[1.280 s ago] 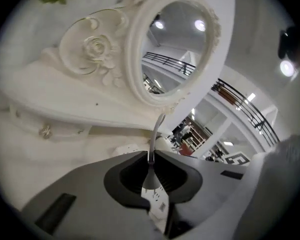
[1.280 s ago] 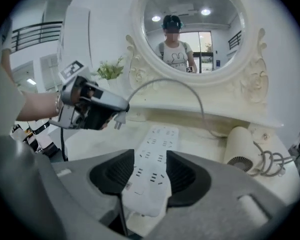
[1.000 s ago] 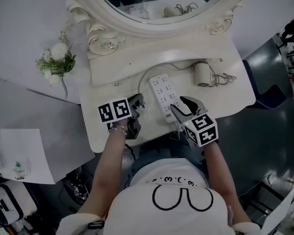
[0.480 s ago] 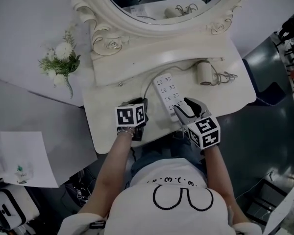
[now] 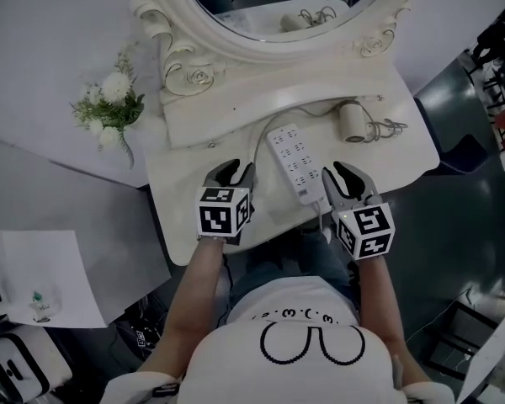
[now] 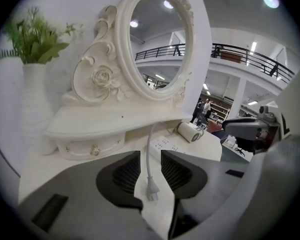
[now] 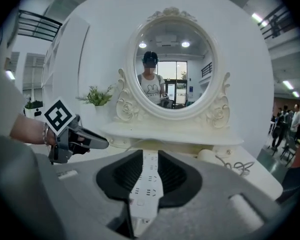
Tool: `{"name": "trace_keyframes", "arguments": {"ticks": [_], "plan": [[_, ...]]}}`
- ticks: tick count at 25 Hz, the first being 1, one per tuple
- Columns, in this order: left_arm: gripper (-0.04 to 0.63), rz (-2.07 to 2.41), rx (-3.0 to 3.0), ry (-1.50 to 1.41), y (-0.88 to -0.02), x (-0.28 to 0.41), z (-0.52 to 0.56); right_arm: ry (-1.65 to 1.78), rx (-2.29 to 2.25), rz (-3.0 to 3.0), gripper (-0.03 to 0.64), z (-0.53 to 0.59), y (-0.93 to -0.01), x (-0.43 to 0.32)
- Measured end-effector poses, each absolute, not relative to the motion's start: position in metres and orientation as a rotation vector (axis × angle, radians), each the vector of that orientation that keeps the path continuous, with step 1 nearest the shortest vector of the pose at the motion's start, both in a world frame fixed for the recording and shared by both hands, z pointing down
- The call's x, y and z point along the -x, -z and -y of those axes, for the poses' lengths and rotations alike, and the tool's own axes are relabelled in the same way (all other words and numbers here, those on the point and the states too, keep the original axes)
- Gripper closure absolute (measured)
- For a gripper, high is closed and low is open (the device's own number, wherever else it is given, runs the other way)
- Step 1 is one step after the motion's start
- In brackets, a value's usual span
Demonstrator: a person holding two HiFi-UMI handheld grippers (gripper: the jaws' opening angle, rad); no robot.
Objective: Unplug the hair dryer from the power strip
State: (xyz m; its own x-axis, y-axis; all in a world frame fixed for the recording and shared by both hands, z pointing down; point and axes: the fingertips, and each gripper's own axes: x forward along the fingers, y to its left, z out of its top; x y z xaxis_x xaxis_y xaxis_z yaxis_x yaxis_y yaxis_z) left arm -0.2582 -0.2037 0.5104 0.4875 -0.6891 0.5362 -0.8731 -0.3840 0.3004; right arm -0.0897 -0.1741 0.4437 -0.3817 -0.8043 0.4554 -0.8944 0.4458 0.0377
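Observation:
The white power strip [image 5: 295,162] lies slantwise on the dressing table [image 5: 185,217], with no plug in its sockets. The white hair dryer [image 5: 350,125] rests behind it at the right. Its cord [image 5: 261,137] curves round to the left of the strip. In the left gripper view the plug [image 6: 151,190] lies loose on the tabletop, seen through the gap of my left gripper [image 6: 150,159]. That gripper's jaws are opening and touch nothing. My right gripper [image 5: 343,178] hangs just right of the strip's near end. Its jaws are closing, with the strip [image 7: 149,176] seen between them but not pressed.
An ornate oval mirror [image 5: 261,23] on a raised shelf closes off the back of the table. A vase of flowers [image 5: 109,108] stands at the left, papers [image 5: 34,276] lie lower left. The dryer's coiled wire [image 5: 389,129] lies near the table's right edge.
My left gripper rolled upright, rose and opened, leaving the plug on the table. My right gripper lifted off the strip's near end, moved to its right, and its jaws narrowed.

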Motion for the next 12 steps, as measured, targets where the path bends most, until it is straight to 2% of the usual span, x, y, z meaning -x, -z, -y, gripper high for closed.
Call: {"name": "trace_keyframes", "arguments": {"ticks": [4, 12], "plan": [[0.469, 1.415, -2.33, -0.367, -0.465, 0.261, 0.203, -0.224, -1.494, 2.345, 0.617, 0.176, -0.418, 0.082], [0.469, 1.705, -2.504, -0.165, -0.377, 0.249, 0.183, -0.014, -1.47, 2.529, 0.618, 0.171, -0.352, 0.076]]}}
